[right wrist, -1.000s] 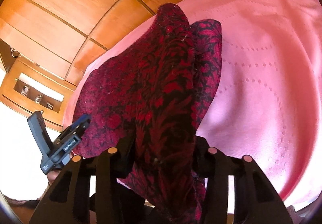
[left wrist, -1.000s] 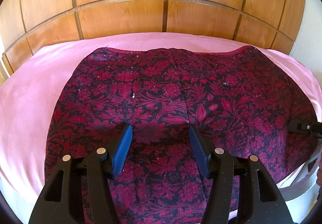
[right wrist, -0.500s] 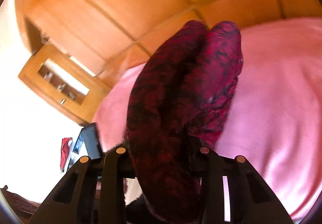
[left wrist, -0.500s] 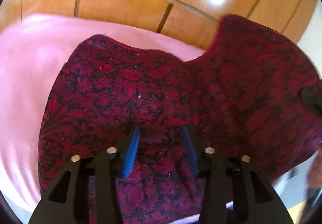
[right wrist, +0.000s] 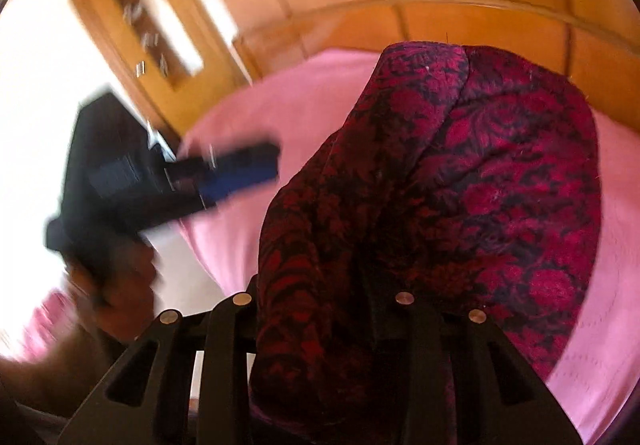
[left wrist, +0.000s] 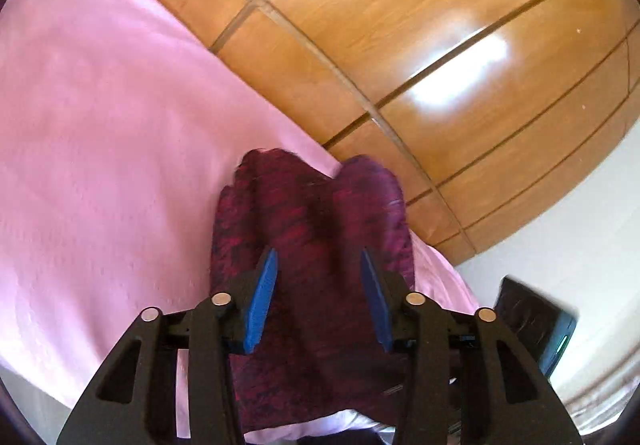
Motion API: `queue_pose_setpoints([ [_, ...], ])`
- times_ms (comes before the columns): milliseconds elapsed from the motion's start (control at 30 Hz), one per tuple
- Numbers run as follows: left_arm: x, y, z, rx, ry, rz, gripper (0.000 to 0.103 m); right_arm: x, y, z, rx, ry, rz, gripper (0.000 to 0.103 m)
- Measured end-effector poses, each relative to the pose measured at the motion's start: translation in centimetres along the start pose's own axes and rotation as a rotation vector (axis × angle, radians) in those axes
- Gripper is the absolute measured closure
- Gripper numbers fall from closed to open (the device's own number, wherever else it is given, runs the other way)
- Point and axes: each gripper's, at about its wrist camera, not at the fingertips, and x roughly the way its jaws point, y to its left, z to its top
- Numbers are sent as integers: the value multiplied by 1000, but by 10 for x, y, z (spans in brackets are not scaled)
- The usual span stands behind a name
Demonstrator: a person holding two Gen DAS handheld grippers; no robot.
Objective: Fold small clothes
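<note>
While its jaws stand apart with the blue pads showing on both inner faces, the left gripper has nothing between them that it is pressing; the dark red patterned garment shows through the gap and runs on under the black frame, though whether the pads touch it cannot be told through the blur. From this view the cloth appears gathered into a narrow, doubled-over shape, with two rounded lobes at its far end. It lies on the pink bedcover, which spreads wide to the left. Behind the bed rises a glossy wooden panelled wall, and a blurred dark object sits low at the right edge.

From the right wrist view, the right gripper has its jaws closed onto the garment: a thick bunch of the red and black floral fabric fills the space between the fingers and hides the pads entirely. Beyond the grip the cloth is folded over on itself and spreads to the right, resting on the pink bedcover. To the left, the left gripper shows up blurred, held in the person's left hand. A wooden cabinet with a glass panel stands against the bright background at upper left.
</note>
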Motion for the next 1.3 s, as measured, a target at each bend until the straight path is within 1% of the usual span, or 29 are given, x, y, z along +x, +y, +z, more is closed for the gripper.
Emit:
queue_pose_setpoints([
  [33,3,-3,3,15,11,-11,50,4,6,-4,-35,2,-29,72],
  [100,15,-9,6,26,55,-23,46,7,15,-7,-88,-5,-72,71],
  [167,35,-17,7,47,107,-20,44,3,18,-9,-105,-24,-84,67],
  [233,49,-25,5,73,136,-4,44,-3,16,-10,-97,-47,-74,53],
  [267,56,-30,4,83,162,-11,44,-4,17,-9,-98,-57,-75,50],
  [300,61,-34,2,98,178,-13,49,-7,17,-9,-101,-70,-71,45],
  [333,69,-43,1,146,194,21,65,-12,15,-10,-102,-78,-61,43],
  [367,76,-49,-1,181,212,68,71,-15,13,-11,-98,-81,-49,42],
  [400,80,-51,-2,194,221,84,72,-20,10,-11,-87,-82,-23,39],
  [433,85,-53,-2,201,233,85,74,-23,7,-10,-76,-80,6,33],
  [500,87,-56,1,206,242,82,79,-45,-7,-15,-20,-78,152,24],
  [533,87,-58,2,214,240,85,81,-58,-18,-19,24,-83,225,23],
  [567,86,-59,5,224,238,88,83,-69,-21,-20,55,-95,264,23],
  [600,86,-59,5,234,236,92,83,-83,-32,-25,93,-119,294,23],
  [633,87,-58,7,240,235,96,84,-94,-45,-29,121,-139,296,23],
  [700,82,-57,8,254,236,109,85,-101,-64,-35,154,-150,231,24],
  [733,81,-58,8,260,232,119,86,-97,-73,-36,174,-140,190,30],
  [767,79,-59,8,266,226,125,86,-95,-77,-37,190,-129,168,33],
  [800,79,-59,11,271,219,133,87,-90,-83,-40,201,-117,148,38],
  [867,72,-58,10,266,206,153,88,-63,-84,-36,189,-94,112,39],
  [933,66,-56,8,264,188,194,88,-44,-70,-32,127,-91,73,37],
  [1000,61,-42,5,232,178,242,88,-27,-56,-27,66,-86,27,37],
  [1033,60,-31,1,213,174,278,88,-17,-52,-27,31,-87,-3,37],
  [1100,64,-13,-14,202,160,389,83,0,-44,-29,-28,-83,-61,37],
  [1133,66,-9,-21,201,152,405,82,11,-38,-30,-67,-85,-103,37],
  [1167,65,-9,-27,196,126,408,82,15,-35,-31,-84,-88,-125,37],
  [1233,63,-15,-31,200,97,424,82,14,-36,-30,-101,-78,-133,37],
  [1267,62,-19,-32,209,86,427,82,9,-39,-36,-98,-66,-118,37],
  [1300,62,-23,-33,224,79,433,82,5,-44,-32,-82,-46,-80,36],
])
